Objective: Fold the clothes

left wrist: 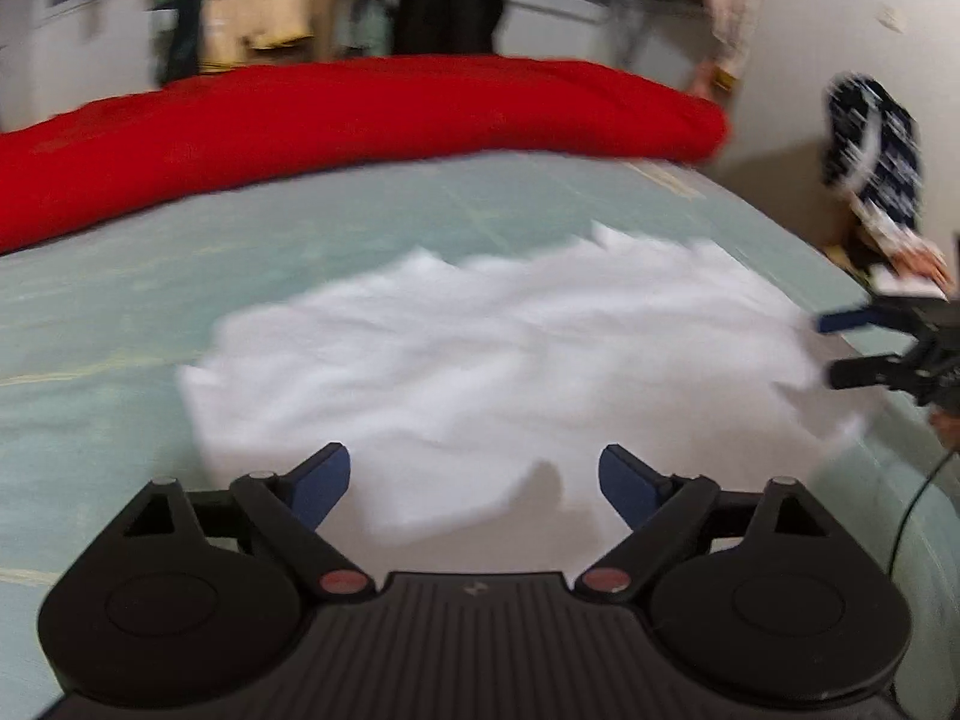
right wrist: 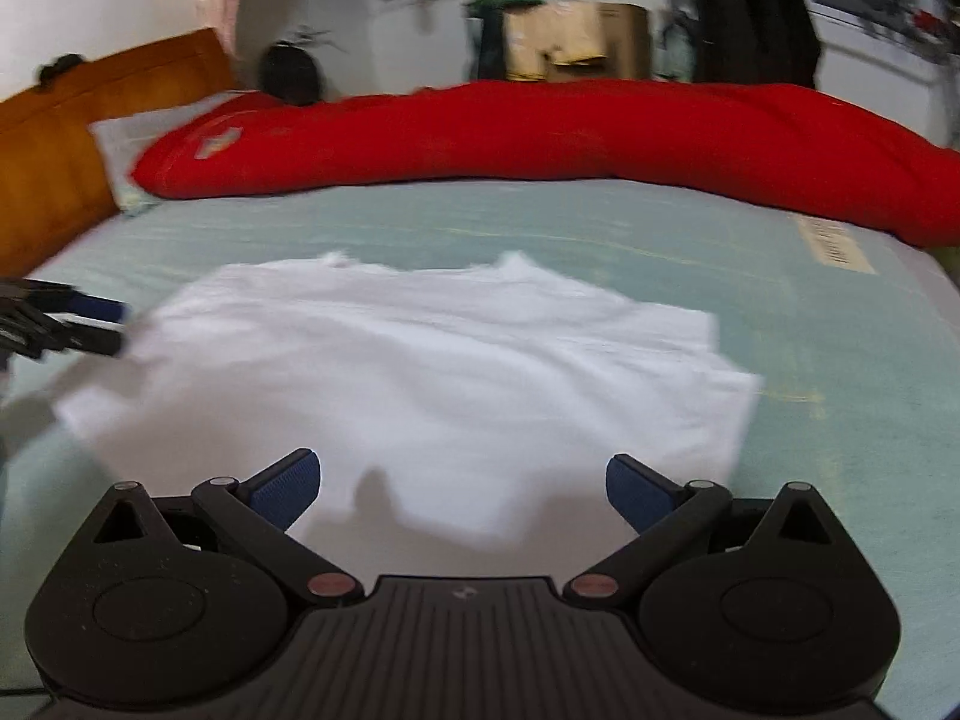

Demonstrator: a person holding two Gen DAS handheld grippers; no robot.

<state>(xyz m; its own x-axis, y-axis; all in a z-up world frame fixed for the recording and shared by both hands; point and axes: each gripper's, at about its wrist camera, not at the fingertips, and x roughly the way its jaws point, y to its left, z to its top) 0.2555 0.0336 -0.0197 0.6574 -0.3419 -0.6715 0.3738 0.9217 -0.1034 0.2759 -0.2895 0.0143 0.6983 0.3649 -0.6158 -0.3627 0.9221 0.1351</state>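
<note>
The white cotton garment [left wrist: 498, 360] lies spread, slightly rumpled, in the middle of the pale green bed sheet [left wrist: 180, 276], with the long red padded quilt [left wrist: 360, 114] bunched beyond it at twelve o'clock. The left gripper [left wrist: 474, 483] hovers over the garment's near hem, jaws spread wide and holding nothing. The right gripper [right wrist: 462, 480] does the same from its own side, jaws likewise apart and empty. In the left view it shows at three o'clock by the cloth's edge. Both views are motion-blurred, so a fast approach risks pinching one layer only, or catching the sheet with the hem, dragging the fold crooked.
</note>
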